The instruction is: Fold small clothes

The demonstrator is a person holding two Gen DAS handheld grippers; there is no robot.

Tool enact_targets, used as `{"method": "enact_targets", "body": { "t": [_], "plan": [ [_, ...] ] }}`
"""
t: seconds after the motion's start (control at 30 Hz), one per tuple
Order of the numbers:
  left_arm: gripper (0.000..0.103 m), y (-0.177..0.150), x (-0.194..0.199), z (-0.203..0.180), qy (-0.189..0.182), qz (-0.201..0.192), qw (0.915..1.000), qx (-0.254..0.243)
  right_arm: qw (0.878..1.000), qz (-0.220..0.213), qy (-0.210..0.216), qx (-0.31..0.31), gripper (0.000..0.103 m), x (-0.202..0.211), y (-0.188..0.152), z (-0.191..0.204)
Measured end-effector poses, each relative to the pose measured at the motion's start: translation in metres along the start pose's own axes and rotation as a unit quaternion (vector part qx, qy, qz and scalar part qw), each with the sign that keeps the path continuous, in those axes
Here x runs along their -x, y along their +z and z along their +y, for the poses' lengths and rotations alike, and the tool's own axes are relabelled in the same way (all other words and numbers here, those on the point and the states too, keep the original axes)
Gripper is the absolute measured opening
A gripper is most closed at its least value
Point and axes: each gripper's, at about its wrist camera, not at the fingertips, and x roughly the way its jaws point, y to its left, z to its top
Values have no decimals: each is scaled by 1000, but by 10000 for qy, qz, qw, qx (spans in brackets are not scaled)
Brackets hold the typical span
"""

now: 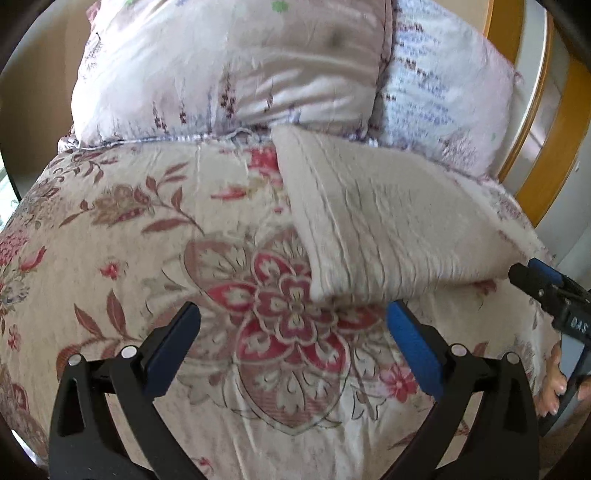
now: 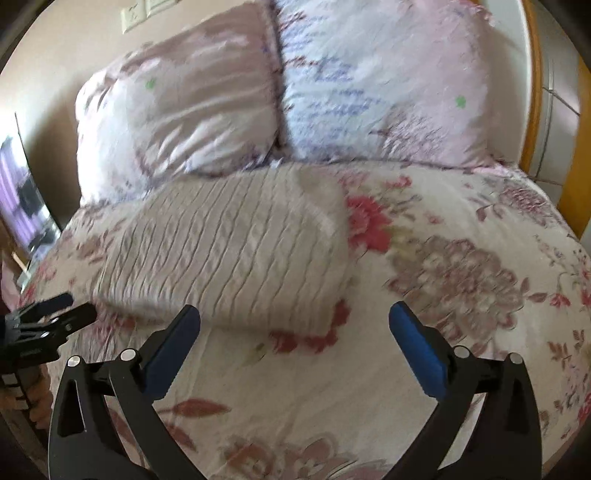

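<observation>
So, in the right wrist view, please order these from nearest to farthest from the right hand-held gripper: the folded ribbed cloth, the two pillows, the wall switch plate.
1. The folded beige ribbed cloth, just ahead of the open right hand-held gripper, slightly left, on the floral bedspread.
2. The two pale floral pillows, behind the cloth at the bed's head.
3. The white wall switch plate, top left, above the pillows.

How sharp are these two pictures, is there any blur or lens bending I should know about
Left wrist view: the open left gripper is crisp, but the folded ribbed cloth and pillows are smeared, suggesting motion. Right wrist view: the same, with the right gripper sharp and the cloth and floral bedspread soft. Both show fisheye bulging and dark corners; light is even daylight, without harsh glare.
</observation>
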Motion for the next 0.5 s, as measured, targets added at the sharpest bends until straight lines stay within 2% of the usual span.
{"method": "enact_targets", "body": {
  "t": [0.2,0.5],
  "plan": [
    [101,-7,-11,-17,350,203,9987,-309,9995,265,-93,156,102,-13,-13,15],
    [101,-12,-25,-22,473,446,9970,-413,9966,775,-266,93,102,-34,-23,18]
  ]
}}
